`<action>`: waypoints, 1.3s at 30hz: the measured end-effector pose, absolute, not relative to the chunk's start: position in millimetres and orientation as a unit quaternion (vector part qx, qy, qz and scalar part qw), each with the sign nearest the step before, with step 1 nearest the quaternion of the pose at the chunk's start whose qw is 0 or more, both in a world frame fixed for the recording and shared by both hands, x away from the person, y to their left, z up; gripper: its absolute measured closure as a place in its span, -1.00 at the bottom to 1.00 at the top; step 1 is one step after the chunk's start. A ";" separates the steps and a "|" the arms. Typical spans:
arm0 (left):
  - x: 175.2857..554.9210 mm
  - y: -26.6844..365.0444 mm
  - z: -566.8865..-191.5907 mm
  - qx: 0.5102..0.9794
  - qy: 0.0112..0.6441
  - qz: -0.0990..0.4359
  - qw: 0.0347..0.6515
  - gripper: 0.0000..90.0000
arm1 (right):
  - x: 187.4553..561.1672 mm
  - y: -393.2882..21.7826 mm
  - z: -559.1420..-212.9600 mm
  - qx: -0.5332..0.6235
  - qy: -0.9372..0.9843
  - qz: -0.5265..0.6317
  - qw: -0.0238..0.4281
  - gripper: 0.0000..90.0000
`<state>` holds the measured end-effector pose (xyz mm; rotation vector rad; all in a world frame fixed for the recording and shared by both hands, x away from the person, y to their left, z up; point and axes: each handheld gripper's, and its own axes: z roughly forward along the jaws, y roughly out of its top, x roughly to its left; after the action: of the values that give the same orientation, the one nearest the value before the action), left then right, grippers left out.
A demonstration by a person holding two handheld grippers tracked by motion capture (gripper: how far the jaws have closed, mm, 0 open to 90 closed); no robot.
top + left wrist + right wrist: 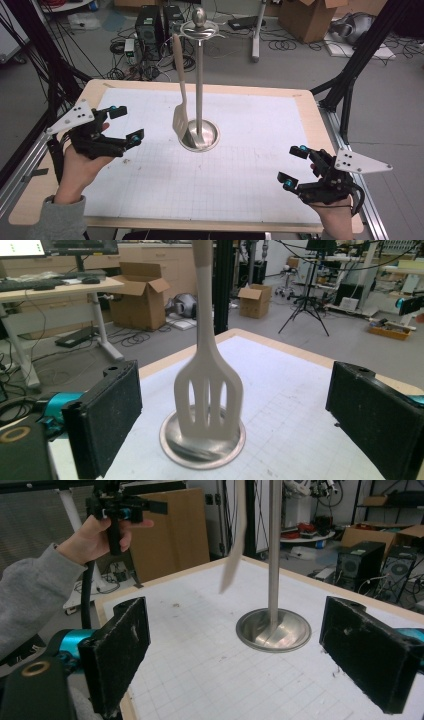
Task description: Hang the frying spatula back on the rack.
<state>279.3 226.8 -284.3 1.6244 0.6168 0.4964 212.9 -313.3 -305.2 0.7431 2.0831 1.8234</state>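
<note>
Your white gridded table (250, 165) carries a steel stand (199, 80) at its centre; the beige spatula (180, 100) hangs just beside its pole. Your left gripper (121, 125) and right gripper (295, 167) flank the stand, well apart, jaws released.

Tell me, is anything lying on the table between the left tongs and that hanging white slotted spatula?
Nothing: in the high view only bare white gridded mat separates the open left tongs from the white slotted spatula hanging on its steel stand.
</note>
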 end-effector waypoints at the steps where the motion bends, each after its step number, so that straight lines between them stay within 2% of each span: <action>1: 276.7 230.0 -285.0 0.706 0.268 0.216 0.619 -0.82 | 213.2 -313.4 -304.9 0.255 0.719 0.631 0.139 -0.74; 19: 246.3 272.5 -294.9 0.699 0.280 0.210 0.624 -0.82 | 217.1 -317.6 -303.0 0.258 0.711 0.636 0.154 -0.74; 23: 245.6 279.2 -294.2 0.697 0.297 0.207 0.619 -0.82 | 217.9 -317.8 -304.9 0.263 0.706 0.637 0.162 -0.74; 39: 242.8 292.8 -297.3 0.693 0.286 0.222 0.623 -0.82 | 220.6 -315.6 -308.6 0.278 0.700 0.627 0.197 -0.74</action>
<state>242.8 292.8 -297.3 1.5920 0.6568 0.5091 220.6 -315.6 -308.6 0.7790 1.9607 1.7546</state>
